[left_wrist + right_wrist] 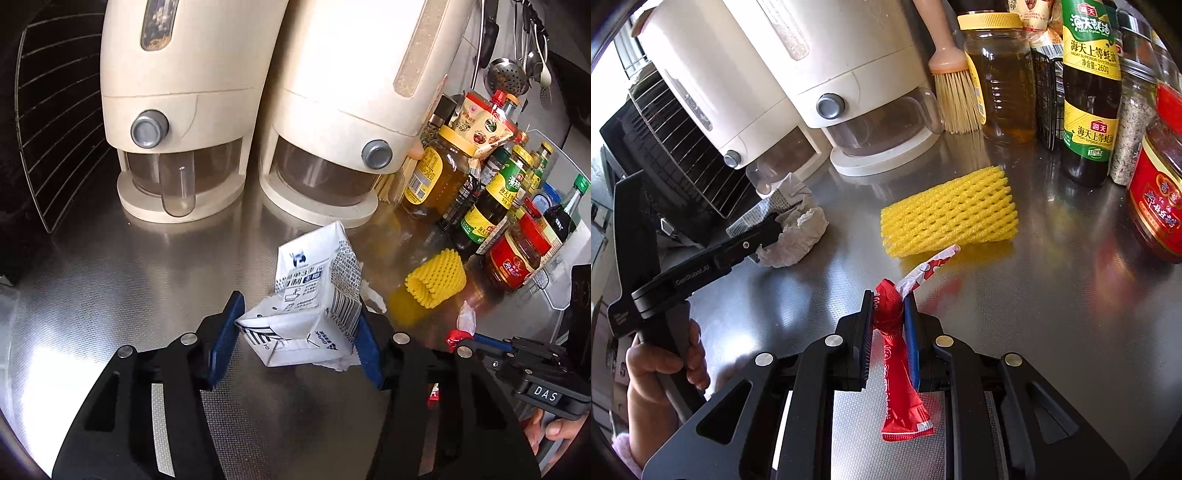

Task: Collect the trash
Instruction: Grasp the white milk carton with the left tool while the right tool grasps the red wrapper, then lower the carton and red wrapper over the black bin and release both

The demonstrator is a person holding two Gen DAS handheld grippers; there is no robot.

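Both grippers are loaded for carrying off: the left gripper [299, 332] clamps the crushed milk carton [314, 295], the right gripper [889, 314] pinches the red wrapper [897, 354], while the yellow foam net [949, 214] lies mid-counter [1052, 295], uncollected.

The countertop [110, 280] is brushed metal with a fine embossed grain, shiny enough to mirror the jars at right. Centre of the left view, the crumpled carton [314, 295] is matt printed paperboard, with soft creased tissue [798, 232] beside it. The red wrapper [897, 354] is glossy plastic film. The yellow fruit net [949, 212] is matt foam mesh. The two dispensers [207, 85] are smooth cream plastic. The oil jar [1001, 81] looks clear and glossy.
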